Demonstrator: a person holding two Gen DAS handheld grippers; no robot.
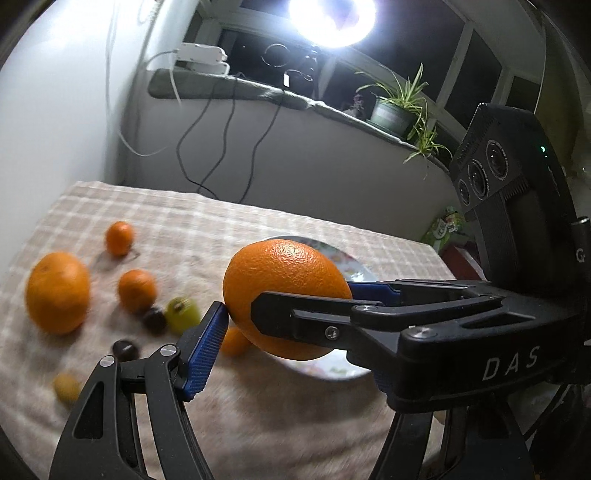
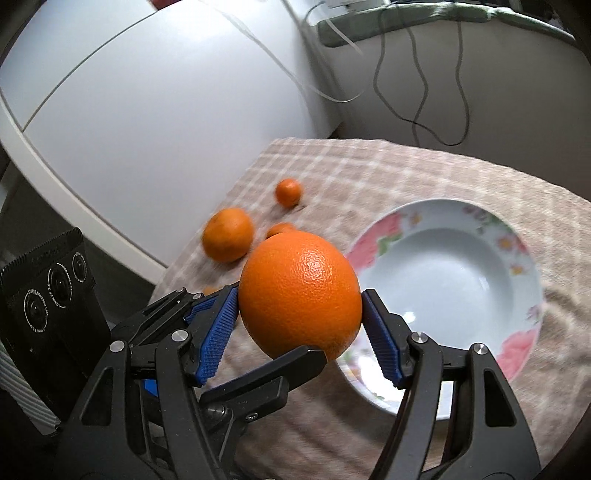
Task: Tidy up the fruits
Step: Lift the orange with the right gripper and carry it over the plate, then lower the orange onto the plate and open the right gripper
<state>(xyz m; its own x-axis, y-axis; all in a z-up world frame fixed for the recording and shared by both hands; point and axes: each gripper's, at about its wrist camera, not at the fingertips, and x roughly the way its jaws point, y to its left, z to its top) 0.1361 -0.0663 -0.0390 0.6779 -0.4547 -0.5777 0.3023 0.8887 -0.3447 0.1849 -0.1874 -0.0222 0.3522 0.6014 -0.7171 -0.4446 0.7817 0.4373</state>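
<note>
Right fingers point(image 2: 218, 332) are clamped on the big orange point(image 2: 301, 291), one blue pad on each side, fruit sitting at the tips. Left fingers point(image 1: 207, 350) are spread about as wide: the near pad's tip touches the orange's lower-left side, and the other finger is hidden behind the right tool, so can't tell whether they grip. In the right wrist view one black left finger crosses just under the fruit.

Flowered plate point(image 2: 517, 258) lies past the right fingers and to their right, w/ the orange overlapping its near-left rim.

Ahead-left of the left fingers, loose on the checked cloth point(image 1: 258, 406) over the worktop:
- second big orange point(image 1: 57, 291), furthest left
- two mandarins point(image 1: 119, 238), point(image 1: 136, 291)
- green fruit point(image 1: 181, 314), just beyond the near pad
- two dark round fruits point(image 1: 154, 319), point(image 1: 125, 349)
- small yellowish one point(image 1: 66, 386), blurred

Far beyond, a potted plant point(image 1: 391, 110) stands on the windowsill under a bright lamp point(image 1: 332, 18).
</note>
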